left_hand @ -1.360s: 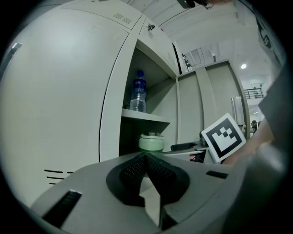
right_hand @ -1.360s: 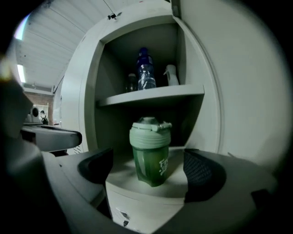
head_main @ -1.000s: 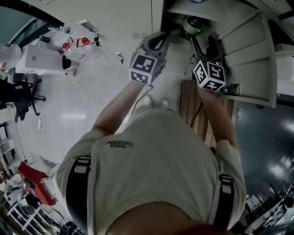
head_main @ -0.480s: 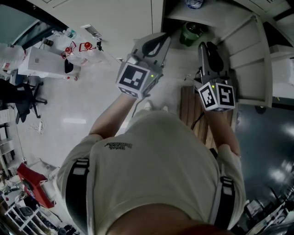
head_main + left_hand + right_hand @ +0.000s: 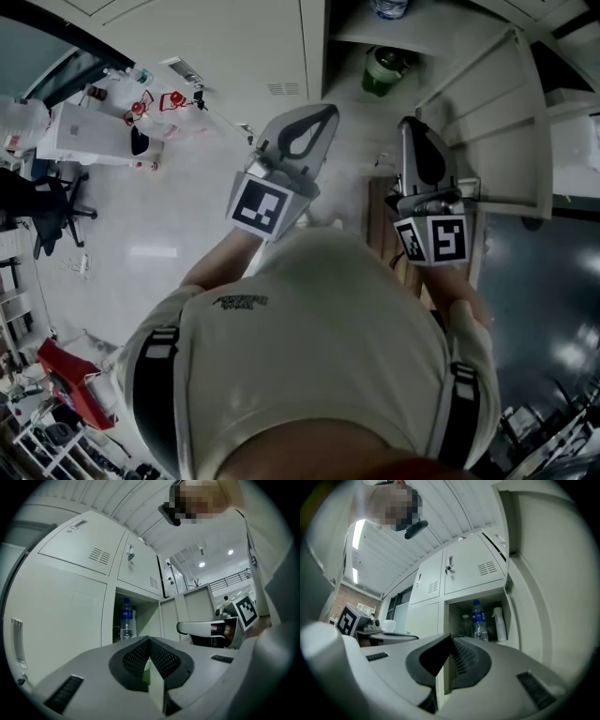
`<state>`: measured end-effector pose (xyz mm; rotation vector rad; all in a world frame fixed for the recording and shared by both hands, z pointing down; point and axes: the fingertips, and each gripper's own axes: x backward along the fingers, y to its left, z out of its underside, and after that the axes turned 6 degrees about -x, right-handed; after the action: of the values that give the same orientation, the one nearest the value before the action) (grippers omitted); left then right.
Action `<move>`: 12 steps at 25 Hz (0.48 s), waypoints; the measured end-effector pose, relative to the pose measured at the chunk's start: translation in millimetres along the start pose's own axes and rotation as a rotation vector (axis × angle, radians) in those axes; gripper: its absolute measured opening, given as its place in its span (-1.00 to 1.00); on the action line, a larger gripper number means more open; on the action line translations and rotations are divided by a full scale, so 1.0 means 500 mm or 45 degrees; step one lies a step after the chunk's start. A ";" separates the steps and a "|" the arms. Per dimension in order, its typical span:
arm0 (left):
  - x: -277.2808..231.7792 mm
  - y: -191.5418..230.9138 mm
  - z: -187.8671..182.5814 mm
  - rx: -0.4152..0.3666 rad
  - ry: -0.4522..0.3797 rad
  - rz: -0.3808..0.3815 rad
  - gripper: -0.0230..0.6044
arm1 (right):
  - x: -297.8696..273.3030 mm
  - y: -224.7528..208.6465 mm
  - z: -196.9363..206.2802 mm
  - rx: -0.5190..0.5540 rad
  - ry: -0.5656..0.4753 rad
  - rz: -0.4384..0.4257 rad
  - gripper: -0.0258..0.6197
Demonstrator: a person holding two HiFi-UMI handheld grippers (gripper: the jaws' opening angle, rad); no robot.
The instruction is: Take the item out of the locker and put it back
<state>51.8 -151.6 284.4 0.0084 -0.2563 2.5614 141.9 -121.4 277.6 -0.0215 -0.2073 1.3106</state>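
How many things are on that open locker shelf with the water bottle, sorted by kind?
Water bottle: 1
White spray bottle: 1
Small clear container: 1
Total: 3

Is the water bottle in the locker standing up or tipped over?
Standing up. The water bottle sits upright in the open locker, blue cap on top, next to a white spray bottle.

left tool point(image 5: 149, 641): jaws together, nothing between | just beyond its tips: open locker point(image 5: 146, 615), water bottle point(image 5: 125, 617) upright inside | off right: right tool point(image 5: 206, 629), level
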 end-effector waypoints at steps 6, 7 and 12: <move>0.029 -0.032 0.041 0.048 0.028 0.015 -0.89 | 0.017 0.029 0.038 -0.021 0.050 -0.032 -0.91; 0.034 -0.038 0.046 0.059 0.029 0.019 -0.89 | 0.019 0.034 0.045 -0.026 0.058 -0.037 -0.91; 0.045 -0.052 0.070 0.085 0.070 0.033 -0.89 | 0.024 0.048 0.071 -0.029 0.095 -0.047 -0.92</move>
<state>45.2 -124.8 324.6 -0.0403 -0.1509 2.5908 115.9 -107.2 310.9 -0.0850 -0.1585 1.2680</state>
